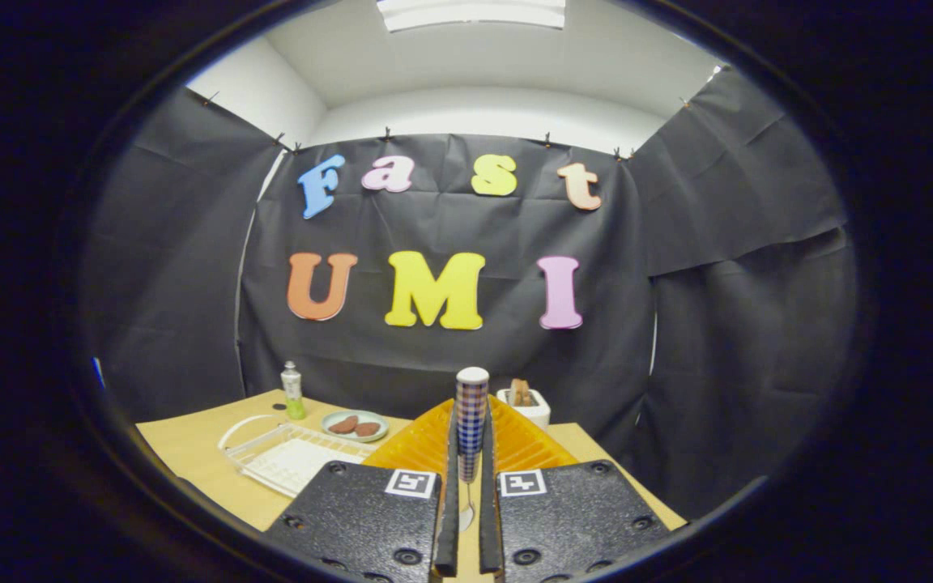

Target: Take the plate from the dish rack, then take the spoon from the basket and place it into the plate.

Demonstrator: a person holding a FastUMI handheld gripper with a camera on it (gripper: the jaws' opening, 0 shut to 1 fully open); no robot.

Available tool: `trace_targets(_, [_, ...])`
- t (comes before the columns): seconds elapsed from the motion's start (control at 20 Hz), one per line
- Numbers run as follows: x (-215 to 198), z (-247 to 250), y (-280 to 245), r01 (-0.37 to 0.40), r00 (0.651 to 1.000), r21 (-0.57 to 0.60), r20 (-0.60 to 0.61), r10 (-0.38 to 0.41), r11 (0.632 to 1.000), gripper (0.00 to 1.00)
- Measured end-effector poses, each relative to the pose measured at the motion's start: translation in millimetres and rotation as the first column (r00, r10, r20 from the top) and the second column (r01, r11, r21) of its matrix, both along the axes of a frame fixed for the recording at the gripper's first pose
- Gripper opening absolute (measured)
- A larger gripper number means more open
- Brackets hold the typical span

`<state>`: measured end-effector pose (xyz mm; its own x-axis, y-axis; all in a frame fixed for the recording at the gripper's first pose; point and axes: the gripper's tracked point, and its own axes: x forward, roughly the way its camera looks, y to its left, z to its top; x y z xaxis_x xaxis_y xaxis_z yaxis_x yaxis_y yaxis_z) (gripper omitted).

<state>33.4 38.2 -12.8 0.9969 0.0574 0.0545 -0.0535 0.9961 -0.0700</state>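
Table (191,445), light wood: we log a white dish rack (288,461) near its left edge, empty of plates. Orange plate (515,441) lies just ahead of our gripper (466,506), so step one looks done. Spoon (471,421), checked handle upright, sits pinched between both closed fingers; we judge only the drop into the plate remains.

My black, speckled fingers (434,518) each carry a black-and-white square marker, and they clamp my gripper (470,478) on the spoon (471,421), its handle checked blue and white with a white cap. Behind the spoon is an orange ribbed plate (515,441); left of the spoon a white wire dish rack (288,461), a pale green saucer (355,426) with brown pieces, a green bottle (293,390); the table (191,445) is tan
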Motion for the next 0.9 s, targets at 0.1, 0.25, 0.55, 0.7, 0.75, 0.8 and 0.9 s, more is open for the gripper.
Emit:
trace_targets(0.1, [-4, -14, 29, -0.037, 0.999, -0.004, -0.011, 0.037, 0.999, 0.15])
trace_targets(0.25, [-8, -45, 73, -0.113, 0.992, -0.002, -0.061, 0.113, 0.994, 0.15])
trace_targets(0.55, [-10, -110, 115, -0.144, 0.980, 0.122, -0.120, 0.159, 0.982, 0.15])
trace_targets(0.7, [-8, -135, 120, -0.117, 0.985, 0.138, -0.111, 0.133, 0.983, 0.15])
trace_targets(0.75, [-6, -143, 125, -0.115, 0.985, 0.138, -0.112, 0.131, 0.984, 0.15])
trace_targets(0.8, [-4, -151, 127, -0.110, 0.985, 0.134, -0.120, 0.126, 0.985, 0.15])
trace_targets(0.9, [1, -165, 131, -0.099, 0.983, 0.134, -0.138, 0.117, 0.986, 0.16])
